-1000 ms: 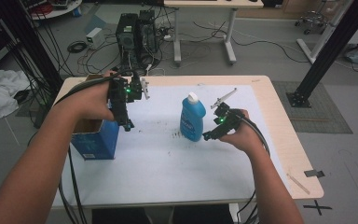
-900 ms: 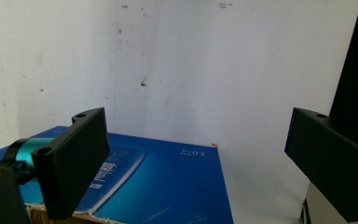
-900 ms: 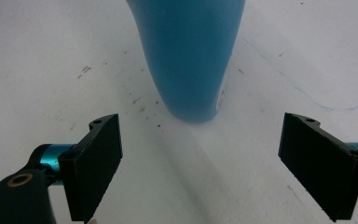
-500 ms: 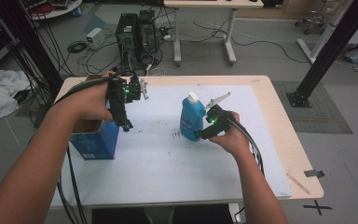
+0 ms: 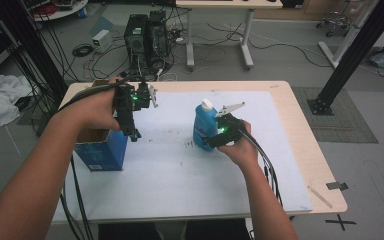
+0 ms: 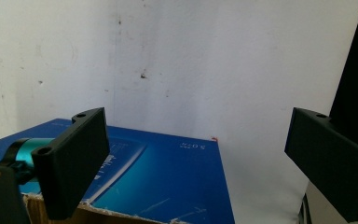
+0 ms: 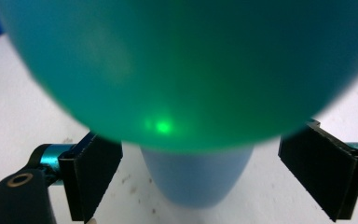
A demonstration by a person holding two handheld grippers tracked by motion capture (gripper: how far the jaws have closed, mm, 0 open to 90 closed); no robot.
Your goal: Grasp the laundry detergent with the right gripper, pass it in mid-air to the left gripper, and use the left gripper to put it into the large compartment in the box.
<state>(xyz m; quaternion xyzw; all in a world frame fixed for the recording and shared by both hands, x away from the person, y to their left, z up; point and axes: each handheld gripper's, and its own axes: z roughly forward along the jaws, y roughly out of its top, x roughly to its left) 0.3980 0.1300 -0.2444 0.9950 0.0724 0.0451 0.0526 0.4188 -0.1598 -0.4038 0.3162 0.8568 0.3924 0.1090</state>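
At the left of the white-covered table [image 5: 170, 190], the high view shows the open blue cardboard box [image 5: 100, 150] with the left gripper [image 5: 132, 134] hanging just above its right edge. The left gripper view adds the detail: the box's printed blue side [image 6: 168, 182] lies below the jaws, which stand wide with nothing between them. Further right stands the upright blue plastic bottle with a white cap [image 5: 205, 127], the right gripper [image 5: 209, 142] against its lower body. The right gripper view shows that bottle [image 7: 186, 70] looming close, jaws spread wide on either side, not clamped.
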